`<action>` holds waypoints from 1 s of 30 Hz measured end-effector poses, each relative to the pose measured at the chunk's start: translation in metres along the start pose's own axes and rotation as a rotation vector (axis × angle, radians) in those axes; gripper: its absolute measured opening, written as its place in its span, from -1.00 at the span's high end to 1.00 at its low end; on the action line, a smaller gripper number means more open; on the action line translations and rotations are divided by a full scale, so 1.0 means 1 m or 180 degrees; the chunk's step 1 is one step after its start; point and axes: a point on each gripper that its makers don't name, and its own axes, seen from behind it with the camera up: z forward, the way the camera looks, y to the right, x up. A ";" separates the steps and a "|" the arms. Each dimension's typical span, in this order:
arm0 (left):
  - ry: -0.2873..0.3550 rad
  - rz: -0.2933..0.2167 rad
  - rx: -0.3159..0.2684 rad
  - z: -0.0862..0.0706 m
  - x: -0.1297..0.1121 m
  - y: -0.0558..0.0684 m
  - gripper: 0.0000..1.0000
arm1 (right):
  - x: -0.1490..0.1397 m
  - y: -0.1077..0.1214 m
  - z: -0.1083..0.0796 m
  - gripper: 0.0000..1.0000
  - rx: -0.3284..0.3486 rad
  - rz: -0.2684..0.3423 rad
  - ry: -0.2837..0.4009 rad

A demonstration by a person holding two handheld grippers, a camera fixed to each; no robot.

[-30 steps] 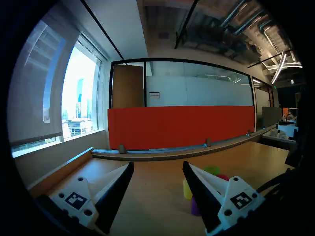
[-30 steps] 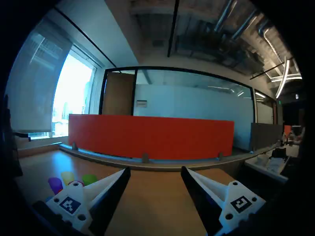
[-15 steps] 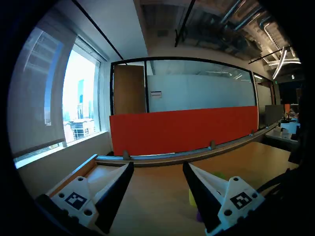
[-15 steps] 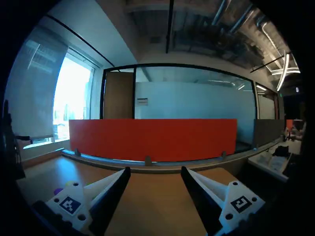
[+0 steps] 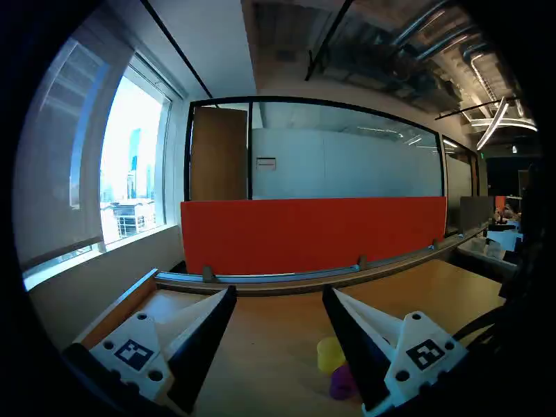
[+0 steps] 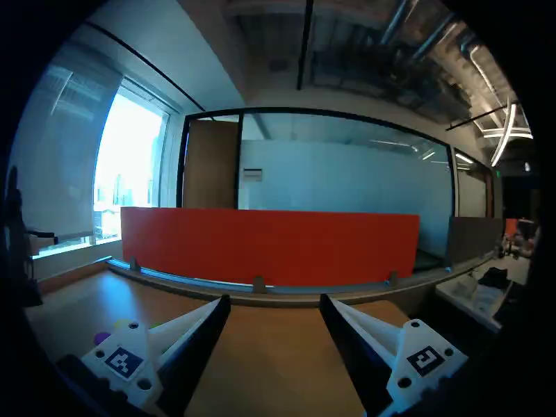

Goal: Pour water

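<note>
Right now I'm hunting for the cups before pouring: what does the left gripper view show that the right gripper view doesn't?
Left gripper view: a yellow cup and a purple cup in plain sight beside its right finger. Right gripper view: coloured rims peeking over its left finger. Both: wooden table, orange partition, and left gripper and right gripper open, empty.
</note>
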 end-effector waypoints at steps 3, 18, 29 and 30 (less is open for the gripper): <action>-0.0023 0.0067 -0.0035 0.002 -0.002 0.002 -0.83 | -0.001 -0.004 0.001 -0.98 0.0056 -0.0047 -0.0016; -0.0149 0.0416 -0.0384 0.004 -0.008 0.023 -0.84 | -0.005 -0.018 0.001 -0.98 0.0412 -0.0425 -0.0152; -0.0160 0.0290 -0.0744 0.001 -0.003 0.043 -0.84 | -0.006 -0.037 -0.005 -1.00 0.0759 -0.0728 -0.0206; -0.0164 0.0279 -0.0774 0.001 -0.003 0.045 -0.84 | -0.007 -0.038 -0.005 -1.00 0.0779 -0.0734 -0.0212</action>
